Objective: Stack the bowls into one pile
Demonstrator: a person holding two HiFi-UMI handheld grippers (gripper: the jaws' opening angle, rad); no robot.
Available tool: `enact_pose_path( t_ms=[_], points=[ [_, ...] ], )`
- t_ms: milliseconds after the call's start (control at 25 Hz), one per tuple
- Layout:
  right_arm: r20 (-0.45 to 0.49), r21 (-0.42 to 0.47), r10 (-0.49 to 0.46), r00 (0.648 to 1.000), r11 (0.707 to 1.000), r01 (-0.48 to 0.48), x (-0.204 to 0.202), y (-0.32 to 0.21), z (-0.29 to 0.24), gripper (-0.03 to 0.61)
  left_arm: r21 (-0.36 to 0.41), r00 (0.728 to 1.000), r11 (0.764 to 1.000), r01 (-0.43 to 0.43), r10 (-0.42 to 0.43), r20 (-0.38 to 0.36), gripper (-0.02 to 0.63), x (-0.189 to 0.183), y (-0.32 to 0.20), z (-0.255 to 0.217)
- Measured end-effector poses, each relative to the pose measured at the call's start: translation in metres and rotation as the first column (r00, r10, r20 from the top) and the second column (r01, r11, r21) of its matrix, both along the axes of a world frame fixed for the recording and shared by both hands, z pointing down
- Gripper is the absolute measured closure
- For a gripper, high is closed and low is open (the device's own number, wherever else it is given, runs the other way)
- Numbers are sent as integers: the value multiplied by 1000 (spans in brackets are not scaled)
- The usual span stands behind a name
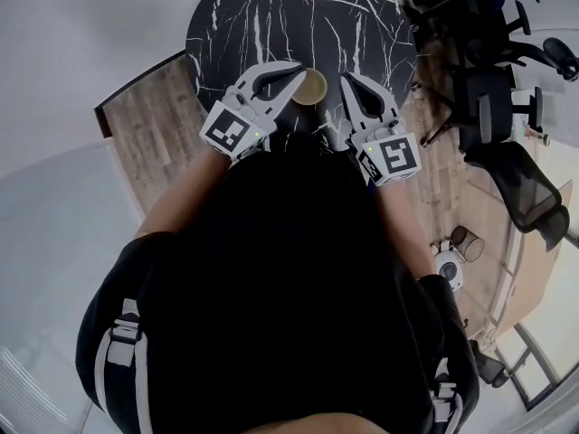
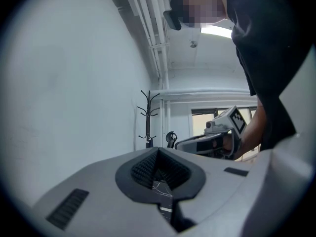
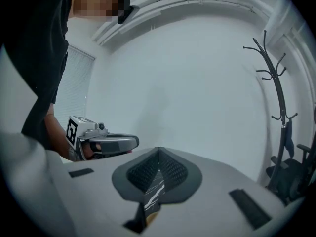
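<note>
Right, over the round marble table (image 1: 271,16) the left gripper (image 1: 294,75) and right gripper (image 1: 349,83) are hanging with jaws together, empty, flanking the tan bowl (image 1: 312,87) toward its near edge, so any sideways swing is risking knocking it off.

I see a tan round bowl (image 1: 313,87) standing upright on the black marble table (image 1: 271,16), near its closer edge.

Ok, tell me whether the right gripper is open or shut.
Shut. The right gripper has its jaws meeting at the tips, nothing held between them; only the table shows through.
</note>
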State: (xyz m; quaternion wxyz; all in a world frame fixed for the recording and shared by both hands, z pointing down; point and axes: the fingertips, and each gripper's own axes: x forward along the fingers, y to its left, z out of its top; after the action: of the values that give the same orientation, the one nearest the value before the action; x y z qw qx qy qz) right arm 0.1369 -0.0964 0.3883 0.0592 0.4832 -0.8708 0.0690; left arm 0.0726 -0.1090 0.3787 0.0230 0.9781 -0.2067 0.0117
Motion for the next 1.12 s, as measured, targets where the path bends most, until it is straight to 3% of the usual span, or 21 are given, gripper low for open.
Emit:
enact_pose_path(
  t_ms=[240,440,680,1120],
  points=[
    [9,15,12,1000,1000,-12,3,-4,-6,577,-6,999,1000,-6,7,36,609,1,1,0],
    [10,18,2,1000,1000,-2,3,-1,-9,577,16,1000,1000,3,-3,-18,609,4,2,-11],
    [47,5,3,999,1000,-3,5,-4,-8,577,7,1000,1000,9,-9,-8,609,3,0,-7],
    [25,2,-5,1000,1000,4,3,-6,-11,577,23,999,999,31,-30,-20,609,-3,-3,-11]
  ],
)
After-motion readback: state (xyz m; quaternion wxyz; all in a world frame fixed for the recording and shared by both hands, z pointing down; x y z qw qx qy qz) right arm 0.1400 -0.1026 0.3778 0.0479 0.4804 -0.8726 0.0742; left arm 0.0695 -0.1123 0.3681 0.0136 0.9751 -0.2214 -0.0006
